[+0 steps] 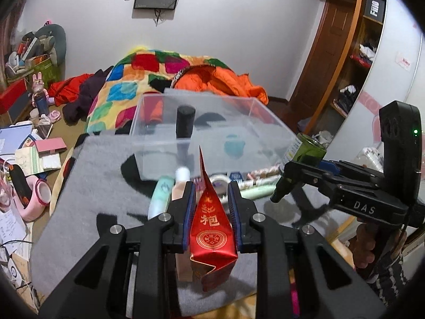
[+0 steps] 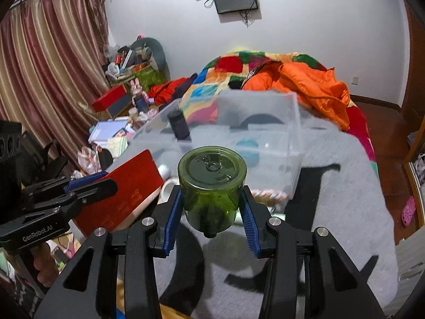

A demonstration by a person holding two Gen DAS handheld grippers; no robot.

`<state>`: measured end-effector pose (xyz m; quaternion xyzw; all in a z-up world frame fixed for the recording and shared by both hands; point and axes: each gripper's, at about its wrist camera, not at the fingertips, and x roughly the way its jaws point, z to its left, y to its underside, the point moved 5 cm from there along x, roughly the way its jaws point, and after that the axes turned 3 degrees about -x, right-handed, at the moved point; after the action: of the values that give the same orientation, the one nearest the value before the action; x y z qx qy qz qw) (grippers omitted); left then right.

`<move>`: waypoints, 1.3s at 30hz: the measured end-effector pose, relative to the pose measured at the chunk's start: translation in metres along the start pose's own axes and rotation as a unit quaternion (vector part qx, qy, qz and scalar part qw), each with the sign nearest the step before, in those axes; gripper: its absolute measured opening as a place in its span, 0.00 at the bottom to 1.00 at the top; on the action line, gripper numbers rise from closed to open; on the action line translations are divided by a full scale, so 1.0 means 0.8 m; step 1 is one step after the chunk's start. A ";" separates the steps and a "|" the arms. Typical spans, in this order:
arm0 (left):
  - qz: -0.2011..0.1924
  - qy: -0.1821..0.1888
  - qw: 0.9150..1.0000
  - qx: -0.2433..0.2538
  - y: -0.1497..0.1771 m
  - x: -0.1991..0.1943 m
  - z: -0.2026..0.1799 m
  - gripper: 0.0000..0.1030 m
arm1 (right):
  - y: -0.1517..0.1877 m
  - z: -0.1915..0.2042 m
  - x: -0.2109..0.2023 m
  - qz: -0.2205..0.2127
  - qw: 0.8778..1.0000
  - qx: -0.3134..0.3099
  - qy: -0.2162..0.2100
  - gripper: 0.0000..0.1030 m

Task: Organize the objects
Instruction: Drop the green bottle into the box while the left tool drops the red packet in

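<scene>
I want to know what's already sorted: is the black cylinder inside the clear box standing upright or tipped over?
Upright. The black cylinder stands on its end on the floor of the clear box, flat top up; the right wrist view shows it standing too.

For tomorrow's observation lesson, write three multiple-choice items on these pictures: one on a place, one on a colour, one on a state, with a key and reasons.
1. Where does the black cylinder stand?
A. Inside the clear box
B. On the floor
C. In the right gripper

2. What colour is the packet in the left gripper?
A. Blue
B. Red
C. White

3. How is the green bottle?
A. Lying on the grey blanket
B. Standing in the box
C. Clamped in the right gripper

Key:
1 A: the cylinder shows upright through the box's clear walls.
2 B: red foil with gold print sits between the left gripper's pads.
3 C: both blue pads press the bottle's sides, and it is clear of the blanket.
</scene>
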<state>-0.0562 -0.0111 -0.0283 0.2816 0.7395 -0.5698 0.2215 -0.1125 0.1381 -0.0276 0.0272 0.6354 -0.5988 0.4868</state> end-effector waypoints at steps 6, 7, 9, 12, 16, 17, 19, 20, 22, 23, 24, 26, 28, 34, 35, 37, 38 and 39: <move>-0.022 0.002 1.000 0.005 -0.029 -0.007 -0.003 0.23 | -0.030 -0.009 -0.013 -0.028 1.000 0.004 0.008 0.37; -0.026 0.002 1.000 0.007 -0.033 -0.008 -0.003 0.23 | -0.036 -0.009 -0.015 -0.034 0.999 0.003 0.011 0.37; -0.036 0.001 0.999 0.010 -0.045 -0.012 -0.005 0.23 | -0.044 -0.013 -0.019 -0.042 0.999 0.001 0.015 0.37; -0.053 -0.004 0.999 0.011 -0.065 -0.016 -0.005 0.23 | -0.059 -0.017 -0.022 -0.055 0.998 -0.001 0.023 0.37; -0.068 -0.010 0.998 0.001 -0.091 -0.015 0.005 0.23 | -0.080 -0.025 -0.019 -0.065 0.997 -0.002 0.032 0.37; -0.072 -0.017 0.997 -0.002 -0.098 -0.012 0.010 0.23 | -0.085 -0.027 -0.016 -0.066 0.997 -0.002 0.035 0.37; -0.074 -0.029 0.997 -0.005 -0.107 -0.007 0.018 0.23 | -0.093 -0.031 -0.010 -0.066 0.997 -0.002 0.039 0.37; -0.074 -0.033 0.997 -0.008 -0.111 -0.003 0.023 0.23 | -0.096 -0.032 -0.006 -0.064 0.997 -0.003 0.043 0.37; -0.071 -0.039 0.997 -0.016 -0.122 0.008 0.035 0.23 | -0.102 -0.036 0.005 -0.059 0.997 -0.006 0.051 0.37; -0.070 -0.042 0.997 -0.019 -0.125 0.013 0.040 0.23 | -0.105 -0.037 0.011 -0.054 0.997 -0.008 0.054 0.37; -0.068 -0.045 0.996 -0.021 -0.129 0.020 0.045 0.23 | -0.105 -0.039 0.016 -0.050 0.997 -0.009 0.056 0.37; -0.063 -0.050 0.996 -0.027 -0.136 0.034 0.053 0.23 | -0.104 -0.042 0.028 -0.041 0.997 -0.012 0.063 0.37; -0.057 -0.050 0.997 -0.031 -0.141 0.048 0.058 0.23 | -0.102 -0.047 0.041 -0.030 0.997 -0.016 0.073 0.37; -0.042 -0.073 0.996 -0.021 -0.148 0.091 0.065 0.23 | -0.089 -0.058 0.074 0.004 0.996 -0.024 0.087 0.37; -0.038 -0.076 0.996 -0.019 -0.147 0.099 0.065 0.23 | -0.087 -0.058 0.079 0.009 0.996 -0.028 0.090 0.37; -0.029 -0.075 0.997 -0.019 -0.143 0.109 0.066 0.23 | -0.084 -0.058 0.084 0.015 0.995 -0.035 0.094 0.37; -0.025 -0.074 0.997 -0.020 -0.142 0.113 0.067 0.23 | -0.083 -0.057 0.087 0.018 0.994 -0.038 0.097 0.37; -0.021 -0.071 0.997 -0.021 -0.140 0.117 0.068 0.23 | -0.081 -0.057 0.090 0.022 0.994 -0.040 0.098 0.38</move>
<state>-0.2006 -0.0695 -0.0225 0.2204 0.7392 -0.5774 0.2676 -0.2171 0.1160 -0.0353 0.0797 0.7028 -0.5566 0.4358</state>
